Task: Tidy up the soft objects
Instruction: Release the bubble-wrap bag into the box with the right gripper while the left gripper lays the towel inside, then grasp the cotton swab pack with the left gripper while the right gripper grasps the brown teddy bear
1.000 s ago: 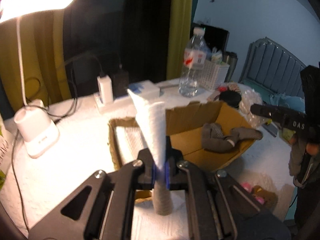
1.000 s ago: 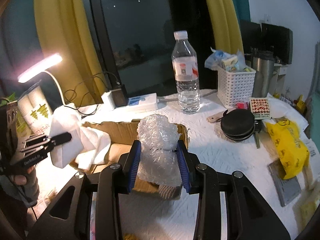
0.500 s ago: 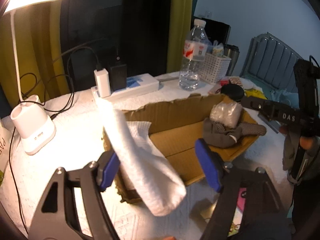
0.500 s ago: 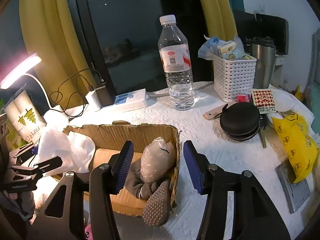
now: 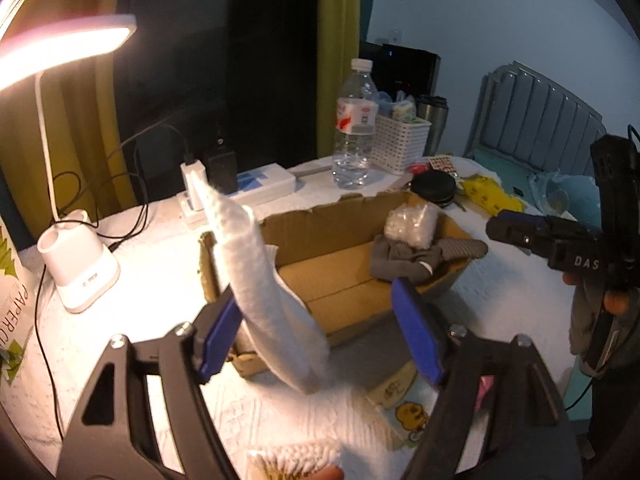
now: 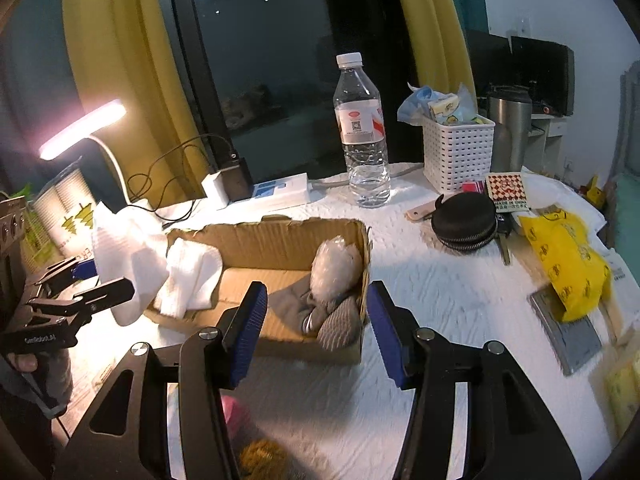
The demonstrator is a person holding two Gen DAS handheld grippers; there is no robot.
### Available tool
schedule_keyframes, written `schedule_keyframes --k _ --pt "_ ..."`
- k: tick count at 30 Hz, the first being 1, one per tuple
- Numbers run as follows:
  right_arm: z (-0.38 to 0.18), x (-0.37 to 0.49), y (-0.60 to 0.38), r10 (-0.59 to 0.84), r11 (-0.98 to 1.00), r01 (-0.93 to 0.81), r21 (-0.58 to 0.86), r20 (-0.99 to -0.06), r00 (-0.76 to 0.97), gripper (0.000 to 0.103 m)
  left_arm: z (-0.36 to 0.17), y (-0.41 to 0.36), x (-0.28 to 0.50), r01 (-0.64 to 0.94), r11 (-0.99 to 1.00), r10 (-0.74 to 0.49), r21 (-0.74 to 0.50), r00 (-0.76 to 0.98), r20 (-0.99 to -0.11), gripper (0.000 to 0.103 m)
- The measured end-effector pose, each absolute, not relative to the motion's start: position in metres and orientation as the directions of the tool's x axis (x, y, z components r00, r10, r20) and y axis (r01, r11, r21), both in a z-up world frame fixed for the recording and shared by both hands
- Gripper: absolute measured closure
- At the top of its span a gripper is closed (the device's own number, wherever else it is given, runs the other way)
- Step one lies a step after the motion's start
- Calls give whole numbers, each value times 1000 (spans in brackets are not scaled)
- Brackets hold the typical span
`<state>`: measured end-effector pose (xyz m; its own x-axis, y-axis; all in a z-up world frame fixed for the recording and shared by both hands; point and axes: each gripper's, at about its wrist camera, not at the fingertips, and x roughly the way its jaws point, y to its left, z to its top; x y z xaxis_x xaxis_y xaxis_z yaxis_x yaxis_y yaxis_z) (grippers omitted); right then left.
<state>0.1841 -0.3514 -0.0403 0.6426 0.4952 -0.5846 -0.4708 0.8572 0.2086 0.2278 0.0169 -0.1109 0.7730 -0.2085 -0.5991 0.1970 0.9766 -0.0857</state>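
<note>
Overhanging box rim (image 5: 320, 210): white towel (image 5: 256, 280)

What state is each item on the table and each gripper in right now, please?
Cardboard box: open, upright.
White cloth: draped over the box's left end, unheld.
Bubble wrap bundle: inside the box, on the grey sock.
Grey sock: in the box, toe over the rim.
Water bottle: upright, capped.
Desk lamp: on.
Left gripper: open, just opened.
Right gripper: open, empty.

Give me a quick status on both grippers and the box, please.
Left gripper open, white cloth draped over box edge. Right gripper open, empty. Bubble wrap boxed.
</note>
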Motion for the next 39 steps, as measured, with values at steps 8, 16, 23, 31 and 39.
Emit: schedule_keyframes --k 8,16,23,31,39 --pt "-39 171 -357 498 855 -475 207 -585 640 48 -118 32 243 177 981 -188 -79 776 -601 27" --pt "-44 180 -365 490 864 -449 227 -582 648 48 -114 30 278 223 973 -212 -53 784 -583 17" --pt "-48 185 -371 487 868 -437 237 -582 651 48 -116 23 281 211 977 -181 -21 780 -599 12" --pt "-45 177 -368 504 857 -458 236 -572 648 48 -109 41 244 158 985 -171 -74 790 -589 12" --pt "-46 149 -356 519 842 -489 225 -586 623 48 -116 31 209 174 978 -207 -113 778 -594 12"
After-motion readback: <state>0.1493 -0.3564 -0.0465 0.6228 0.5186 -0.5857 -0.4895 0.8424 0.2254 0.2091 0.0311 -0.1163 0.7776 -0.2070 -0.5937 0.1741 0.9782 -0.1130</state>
